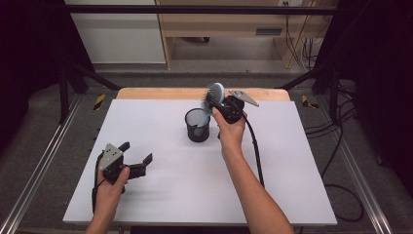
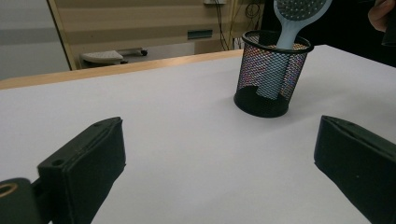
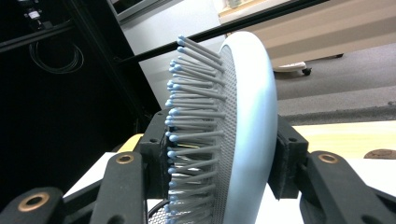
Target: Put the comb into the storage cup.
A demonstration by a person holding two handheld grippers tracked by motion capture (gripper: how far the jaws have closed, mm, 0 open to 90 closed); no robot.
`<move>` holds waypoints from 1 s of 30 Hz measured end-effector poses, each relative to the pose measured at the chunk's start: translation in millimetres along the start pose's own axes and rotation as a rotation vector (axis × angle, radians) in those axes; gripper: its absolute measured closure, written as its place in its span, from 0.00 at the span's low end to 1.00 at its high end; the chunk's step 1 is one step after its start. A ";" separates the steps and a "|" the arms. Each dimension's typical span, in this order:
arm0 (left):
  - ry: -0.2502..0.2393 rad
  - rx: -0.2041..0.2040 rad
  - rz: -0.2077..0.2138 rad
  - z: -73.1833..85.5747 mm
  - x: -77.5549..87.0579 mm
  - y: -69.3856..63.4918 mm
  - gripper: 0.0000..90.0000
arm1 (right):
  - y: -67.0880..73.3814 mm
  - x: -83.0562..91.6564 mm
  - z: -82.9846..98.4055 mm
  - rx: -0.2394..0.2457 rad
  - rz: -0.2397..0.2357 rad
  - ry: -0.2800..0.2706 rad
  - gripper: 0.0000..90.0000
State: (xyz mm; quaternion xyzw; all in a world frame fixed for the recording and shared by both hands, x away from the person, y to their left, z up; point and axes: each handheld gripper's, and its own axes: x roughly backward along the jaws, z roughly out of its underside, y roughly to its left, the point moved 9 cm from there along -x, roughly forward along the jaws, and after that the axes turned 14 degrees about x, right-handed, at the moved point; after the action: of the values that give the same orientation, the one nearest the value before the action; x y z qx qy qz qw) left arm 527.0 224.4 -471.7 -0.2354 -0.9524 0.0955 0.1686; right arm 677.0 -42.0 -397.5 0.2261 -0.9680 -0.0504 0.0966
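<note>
A light blue hairbrush (image 1: 215,93) stands handle-down in a black mesh cup (image 1: 197,125) near the middle of the white table top. My right gripper (image 1: 217,103) is shut on the brush's head, one pad on the bristles, the other on its smooth back (image 3: 250,126). In the left gripper view the brush handle (image 2: 289,32) dips into the cup (image 2: 268,74). My left gripper (image 1: 135,156) rests low at the front left, jaws spread wide over bare table, its fingers (image 2: 88,158) holding nothing.
The white sheet (image 1: 160,190) covers a wooden table whose far edge (image 1: 160,92) shows behind the cup. Black frame bars and cables (image 1: 341,126) run along both sides. A cable (image 1: 254,146) trails from the right gripper.
</note>
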 end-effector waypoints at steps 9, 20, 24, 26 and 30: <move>0.002 0.001 0.005 0.5 -0.4 -1.0 0.02 | -0.7 -0.8 1.8 -0.001 0.000 0.001 0.56; 0.009 -0.012 0.009 1.7 -1.5 -3.4 0.02 | -0.3 -1.3 1.9 -0.002 -0.001 -0.002 0.56; 0.008 -0.018 0.009 1.5 -1.5 -3.9 0.02 | 0.4 -1.6 1.8 -0.002 -0.003 -0.004 0.56; 0.008 -0.017 0.008 1.6 -1.5 -3.8 0.02 | 0.9 -1.9 2.2 -0.005 -0.005 -0.003 0.56; 0.007 -0.016 0.007 1.5 -1.3 -3.6 0.02 | 2.0 -2.7 2.3 -0.007 -0.006 -0.005 0.56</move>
State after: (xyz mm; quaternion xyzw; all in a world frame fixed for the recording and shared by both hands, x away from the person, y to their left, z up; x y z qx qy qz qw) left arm 526.1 220.5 -472.4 -0.2405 -0.9517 0.0877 0.1696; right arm 678.1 -38.9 -399.9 0.2287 -0.9673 -0.0547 0.0946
